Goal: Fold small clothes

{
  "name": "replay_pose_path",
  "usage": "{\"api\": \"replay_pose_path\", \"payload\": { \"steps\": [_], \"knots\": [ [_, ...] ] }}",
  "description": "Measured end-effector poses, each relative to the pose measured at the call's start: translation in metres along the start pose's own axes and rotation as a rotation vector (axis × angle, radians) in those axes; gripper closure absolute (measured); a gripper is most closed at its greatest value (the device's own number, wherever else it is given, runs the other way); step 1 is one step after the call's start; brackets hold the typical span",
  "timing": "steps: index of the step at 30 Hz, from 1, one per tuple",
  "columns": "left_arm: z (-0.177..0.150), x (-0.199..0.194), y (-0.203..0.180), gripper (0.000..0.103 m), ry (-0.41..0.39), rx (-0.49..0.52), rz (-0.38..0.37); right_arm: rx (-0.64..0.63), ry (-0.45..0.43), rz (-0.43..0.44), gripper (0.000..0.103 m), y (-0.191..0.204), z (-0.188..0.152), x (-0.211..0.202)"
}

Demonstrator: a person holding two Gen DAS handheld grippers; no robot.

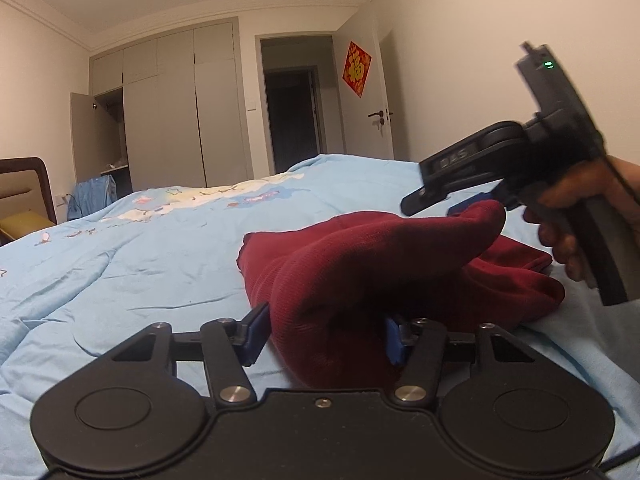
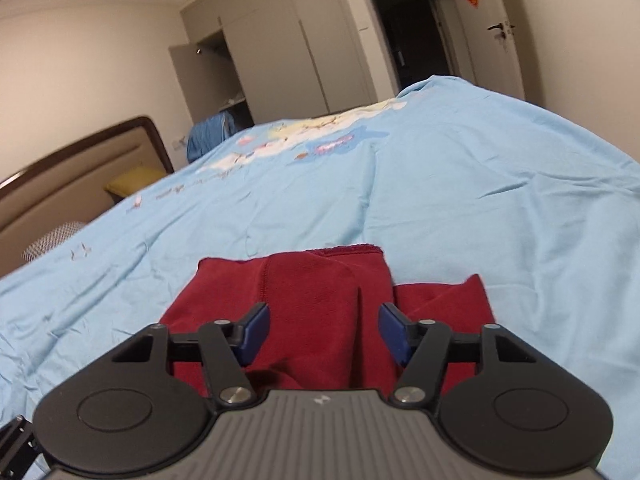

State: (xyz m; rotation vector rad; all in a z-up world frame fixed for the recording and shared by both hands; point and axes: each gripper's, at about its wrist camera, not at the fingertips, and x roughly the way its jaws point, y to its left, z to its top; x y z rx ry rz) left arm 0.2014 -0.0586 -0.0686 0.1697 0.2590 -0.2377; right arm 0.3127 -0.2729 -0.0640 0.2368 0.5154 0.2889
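The red garment [image 1: 360,264] lies on the bed [image 1: 140,272], bunched and partly doubled over, so the fold looks begun but unfinished. In the left wrist view, the left gripper [image 1: 326,334] has its jaws closed on a raised hump of cloth. In the right wrist view, the right gripper [image 2: 324,332] has its jaws spread wide over the garment, gripping nothing.

A home bedroom: bed [image 2: 440,184], headboard [image 2: 80,172], built-in wardrobe [image 1: 176,108]
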Motion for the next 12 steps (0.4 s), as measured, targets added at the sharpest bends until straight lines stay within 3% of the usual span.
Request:
{"api": "replay_pose_path", "payload": {
  "steps": [5,7,9,12],
  "knots": [
    [-0.004,-0.003,-0.001,0.053,-0.021,0.008,0.004,0.005,0.08,-0.013,0.042,0.0,-0.007,0.019],
    [-0.005,-0.004,-0.001,0.054,-0.026,0.012,0.003,0.011,0.081,-0.012,0.049,-0.001,-0.011,0.018],
    [-0.007,-0.005,-0.002,0.056,-0.032,0.018,0.006,0.0,0.071,-0.002,0.067,0.0,-0.013,0.014],
    [-0.008,-0.007,-0.002,0.06,-0.035,0.018,0.005,-0.057,0.047,-0.011,0.084,0.006,-0.011,0.01]
  ]
}}
